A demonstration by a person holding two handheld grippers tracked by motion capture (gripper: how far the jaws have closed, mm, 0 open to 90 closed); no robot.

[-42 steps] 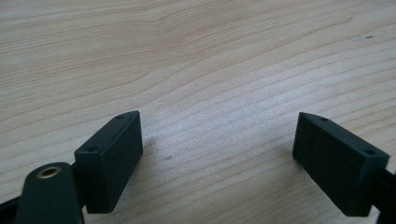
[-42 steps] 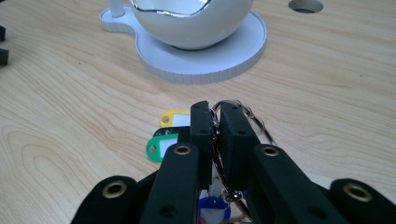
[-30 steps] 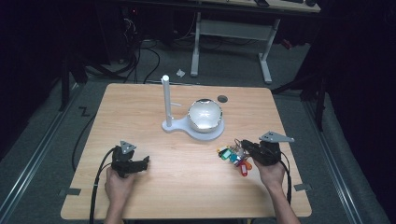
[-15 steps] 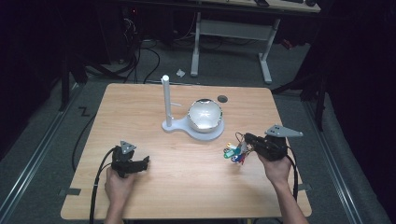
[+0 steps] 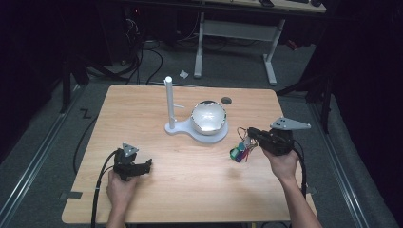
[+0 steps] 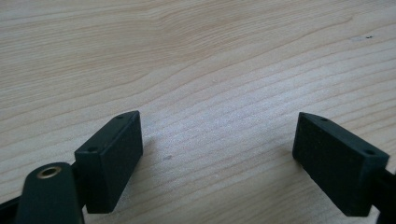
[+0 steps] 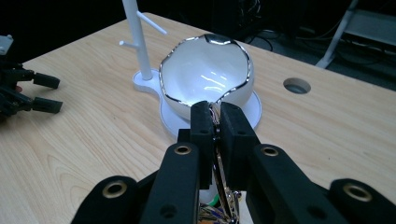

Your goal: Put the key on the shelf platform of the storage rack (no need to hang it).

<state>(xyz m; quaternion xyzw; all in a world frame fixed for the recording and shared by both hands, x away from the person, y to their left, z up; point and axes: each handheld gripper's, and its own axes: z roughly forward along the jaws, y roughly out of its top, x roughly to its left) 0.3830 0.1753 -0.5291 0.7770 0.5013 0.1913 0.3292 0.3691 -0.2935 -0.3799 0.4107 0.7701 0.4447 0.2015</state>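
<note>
Two hands are working grippers above the table

The left hand [image 5: 121,187] is resting low near the table's front edge, holding the left gripper [image 5: 145,165] level with its jaws standing wide apart and nothing between them. The right hand [image 5: 283,164] is carrying the right gripper [image 5: 250,134] clear of the surface, pointing toward the person's left, its jaws pinching tight on a bunch of keys [image 5: 241,151] that is dangling beneath them

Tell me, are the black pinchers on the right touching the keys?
Touching. In the right gripper view the right gripper has both jaws pressed onto the metal ring of the keys, which hang below them over the table.
</note>
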